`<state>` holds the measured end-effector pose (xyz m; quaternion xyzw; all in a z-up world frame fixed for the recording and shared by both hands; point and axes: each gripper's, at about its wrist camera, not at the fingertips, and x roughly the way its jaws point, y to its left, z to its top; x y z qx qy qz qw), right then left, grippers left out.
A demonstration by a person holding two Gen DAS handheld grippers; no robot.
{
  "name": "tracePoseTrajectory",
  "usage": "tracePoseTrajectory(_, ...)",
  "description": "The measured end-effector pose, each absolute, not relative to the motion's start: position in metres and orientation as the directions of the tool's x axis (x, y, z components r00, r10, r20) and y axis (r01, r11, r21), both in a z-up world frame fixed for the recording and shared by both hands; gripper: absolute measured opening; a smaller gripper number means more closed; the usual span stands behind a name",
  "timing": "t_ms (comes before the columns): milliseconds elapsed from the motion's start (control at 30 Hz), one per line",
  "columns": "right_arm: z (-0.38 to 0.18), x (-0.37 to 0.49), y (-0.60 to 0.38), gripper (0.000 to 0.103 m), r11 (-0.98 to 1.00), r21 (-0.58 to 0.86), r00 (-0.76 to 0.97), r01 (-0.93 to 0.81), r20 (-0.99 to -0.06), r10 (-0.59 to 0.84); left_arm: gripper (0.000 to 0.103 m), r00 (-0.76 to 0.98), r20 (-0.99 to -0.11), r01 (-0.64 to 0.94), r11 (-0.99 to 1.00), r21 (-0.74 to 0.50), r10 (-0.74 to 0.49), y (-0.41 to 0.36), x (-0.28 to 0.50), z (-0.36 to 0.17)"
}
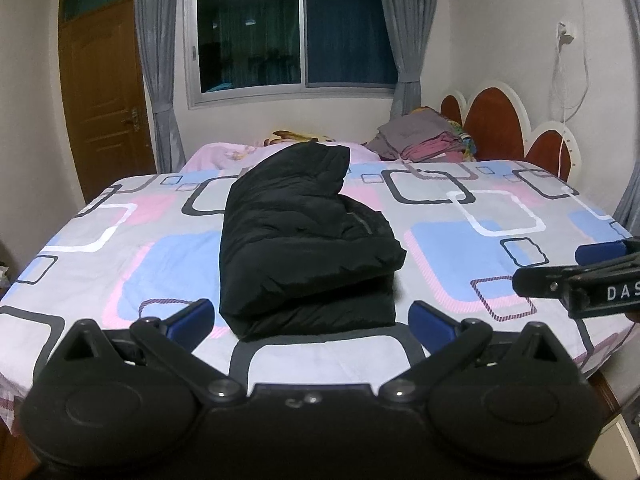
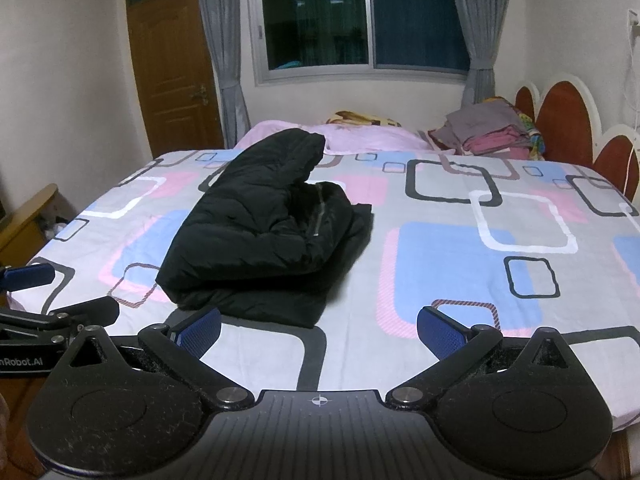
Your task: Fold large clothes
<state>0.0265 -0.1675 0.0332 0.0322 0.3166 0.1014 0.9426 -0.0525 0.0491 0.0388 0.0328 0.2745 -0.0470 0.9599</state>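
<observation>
A black padded jacket (image 1: 304, 236) lies folded in a thick bundle on the patterned bedsheet (image 1: 460, 216), its hood end pointing toward the window. My left gripper (image 1: 314, 320) hovers open just in front of the jacket's near edge, nothing between its blue pads. In the right wrist view the jacket (image 2: 264, 232) sits left of centre, and my right gripper (image 2: 320, 330) is open over bare sheet (image 2: 440, 208) to the jacket's right front. Each gripper shows at the edge of the other's view: the right gripper (image 1: 560, 268), the left gripper (image 2: 44, 292).
A stack of folded clothes (image 1: 424, 138) and a pink blanket (image 1: 224, 156) lie at the far side of the bed by the red headboard (image 1: 496, 120). Behind are a window (image 1: 292, 36) with grey curtains and a wooden door (image 1: 104, 92). A wooden stand (image 2: 28, 220) sits left of the bed.
</observation>
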Motion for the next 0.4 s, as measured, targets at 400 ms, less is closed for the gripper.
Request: tracePoseTrajectory(400,0.033,0.027,-0.176,0.103,0.973,0.132,0.777,-0.19,-0.585,0.231,0.103,0.851,-0.519,0.109,0.993,0.038,-0.074,0.04,-0.056,0.042)
